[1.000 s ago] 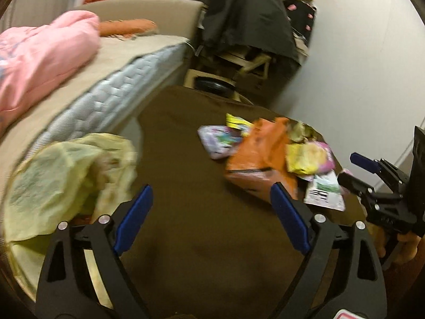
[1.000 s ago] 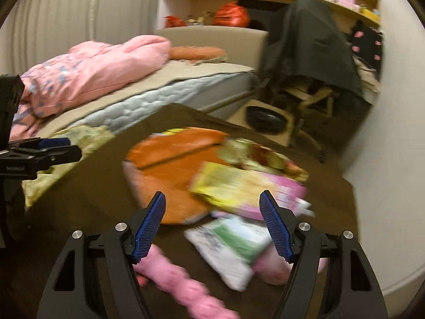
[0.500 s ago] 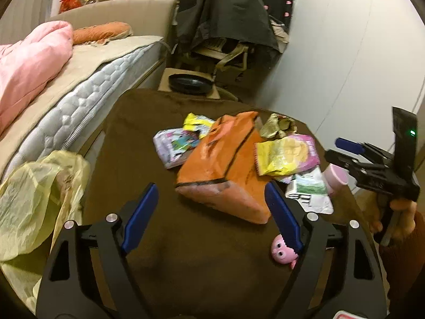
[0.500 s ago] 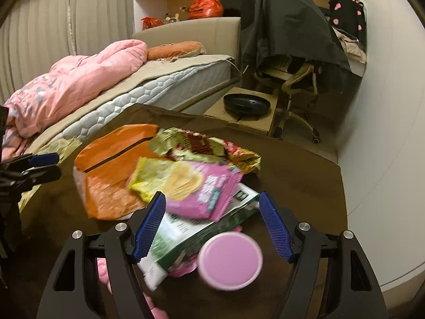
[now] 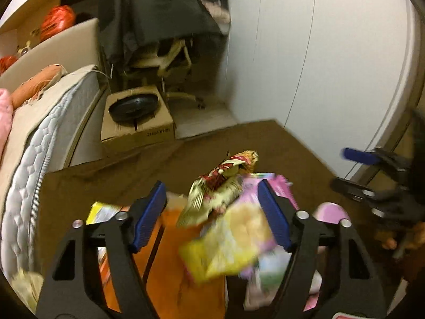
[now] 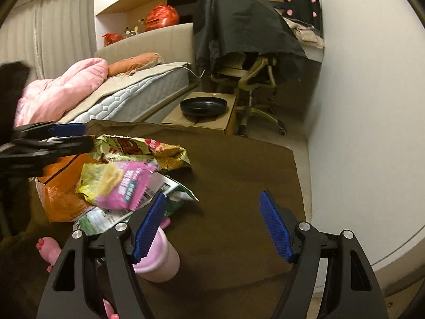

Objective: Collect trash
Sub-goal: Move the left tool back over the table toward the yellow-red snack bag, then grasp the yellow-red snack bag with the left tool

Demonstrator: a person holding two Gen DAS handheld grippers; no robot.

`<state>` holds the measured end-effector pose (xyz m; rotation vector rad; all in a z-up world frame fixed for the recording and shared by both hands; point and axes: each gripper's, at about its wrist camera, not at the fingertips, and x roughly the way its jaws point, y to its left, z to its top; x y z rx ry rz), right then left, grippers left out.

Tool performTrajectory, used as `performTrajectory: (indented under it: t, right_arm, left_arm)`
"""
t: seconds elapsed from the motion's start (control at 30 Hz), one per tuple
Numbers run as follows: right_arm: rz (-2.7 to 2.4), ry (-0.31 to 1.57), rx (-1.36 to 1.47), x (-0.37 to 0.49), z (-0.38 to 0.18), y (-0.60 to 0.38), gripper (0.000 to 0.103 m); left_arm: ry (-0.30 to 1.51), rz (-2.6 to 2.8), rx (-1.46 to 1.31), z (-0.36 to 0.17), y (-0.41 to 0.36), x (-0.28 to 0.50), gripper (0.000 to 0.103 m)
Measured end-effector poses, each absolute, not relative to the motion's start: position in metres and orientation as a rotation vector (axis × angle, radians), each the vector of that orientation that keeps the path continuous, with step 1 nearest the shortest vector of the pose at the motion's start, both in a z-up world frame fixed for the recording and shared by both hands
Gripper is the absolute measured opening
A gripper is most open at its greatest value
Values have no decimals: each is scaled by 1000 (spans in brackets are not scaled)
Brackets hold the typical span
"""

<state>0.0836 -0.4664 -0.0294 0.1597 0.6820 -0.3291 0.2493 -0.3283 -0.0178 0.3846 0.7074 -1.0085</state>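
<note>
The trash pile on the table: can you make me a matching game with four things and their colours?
Things:
1. big flat bag
2. cup
3. crumpled wrapper
4. chip packet

Colours:
A. gold with red
B. plain pale pink
C. orange
D. yellow and pink

Pairs: 1-C, 2-B, 3-A, 4-D
</note>
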Motion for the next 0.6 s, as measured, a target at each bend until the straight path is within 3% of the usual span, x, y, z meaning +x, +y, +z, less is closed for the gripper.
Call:
performTrajectory:
  t: [0.03,0.1,0.6]
  right_arm:
    - [-326,682,166,82,-30,-468,69]
    - [-316,678,177,80,-32,-469,69]
    - [-129,665,153,106,-16,-408,69]
  left_arm:
    - [741,-996,423,-27,-341,253,50]
    - [796,-976,467,-39,-352,258,15]
    - [782,-830,83,12,-187,231,15]
